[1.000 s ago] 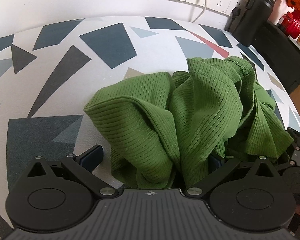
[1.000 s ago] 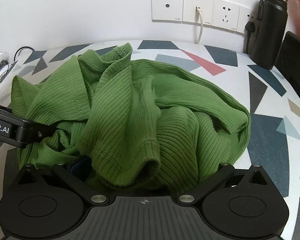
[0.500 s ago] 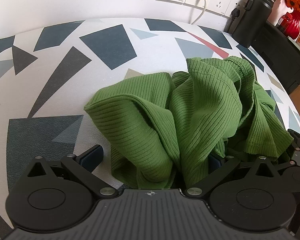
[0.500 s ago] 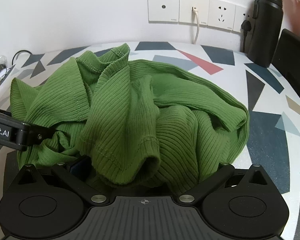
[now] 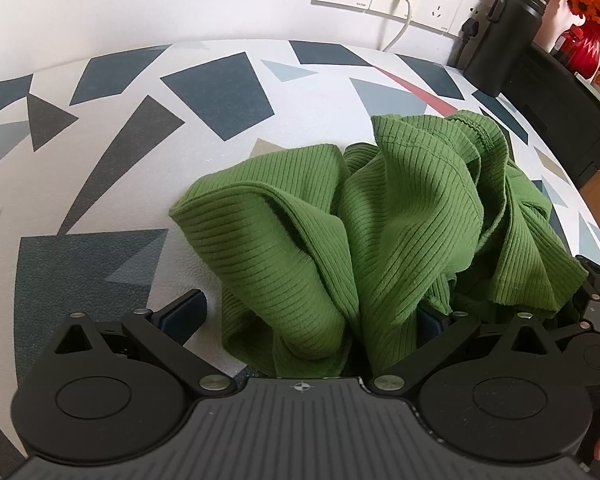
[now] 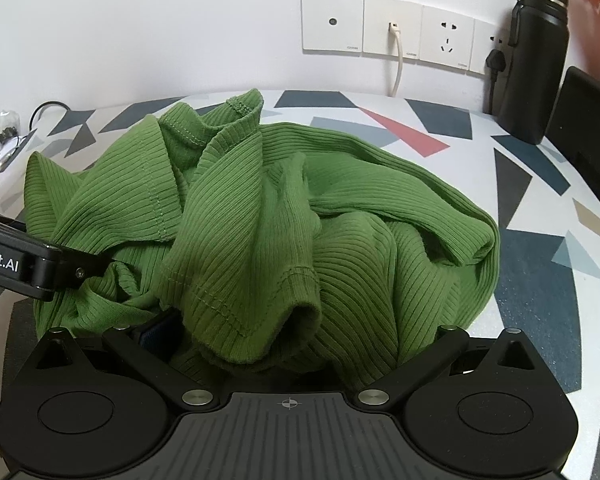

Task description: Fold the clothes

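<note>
Since the green ribbed top [image 5: 380,232] sits bunched on the patterned table [image 5: 140,120], both wide-open tools, left tool [image 5: 312,312] and right tool [image 6: 300,332], holding nothing, should pinch hemmed edges, not bulk.

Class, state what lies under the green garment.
The patterned table shows around the green garment. The surface beneath it is covered, as are most of both grippers' fingers.

Black ribbed tool [image 5: 312,316] with silver screws, blue pads [image 5: 186,312].
</note>
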